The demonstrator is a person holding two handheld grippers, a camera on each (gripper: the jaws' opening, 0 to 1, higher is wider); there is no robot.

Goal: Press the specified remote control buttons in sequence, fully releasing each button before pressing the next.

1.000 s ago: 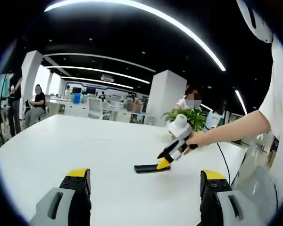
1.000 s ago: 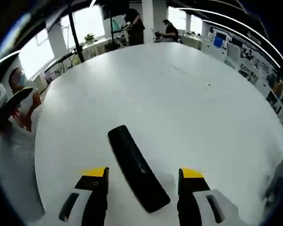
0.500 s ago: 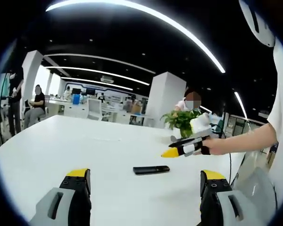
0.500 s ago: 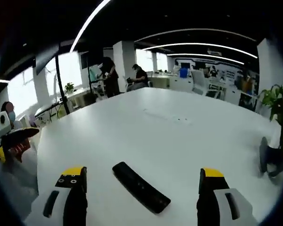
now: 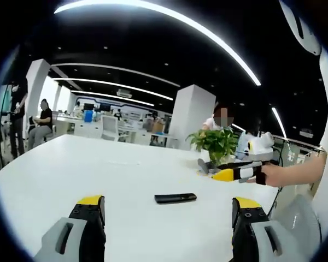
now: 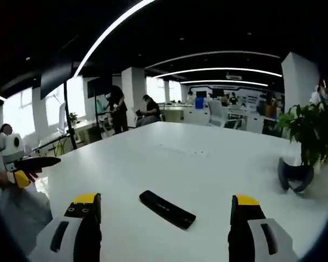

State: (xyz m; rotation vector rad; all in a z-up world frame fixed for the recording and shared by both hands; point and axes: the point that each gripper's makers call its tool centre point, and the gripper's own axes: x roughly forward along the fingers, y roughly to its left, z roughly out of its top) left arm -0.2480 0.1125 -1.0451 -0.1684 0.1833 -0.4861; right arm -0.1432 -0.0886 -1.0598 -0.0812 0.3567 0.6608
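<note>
Black remote (image 6: pixel 167 209) on white table (image 6: pixel 218 169) (no legible markings), both grippers wide, empty.

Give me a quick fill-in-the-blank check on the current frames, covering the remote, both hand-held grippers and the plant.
1. The black remote lies flat on the white ____.
2. The right hand-held gripper has its jaws ____, with the remote between and beyond the yellow tips.
3. The left hand-held gripper holds ____ between its jaws.
4. The potted plant has ____ leaves.

Missing words: table; open; nothing; green
</note>
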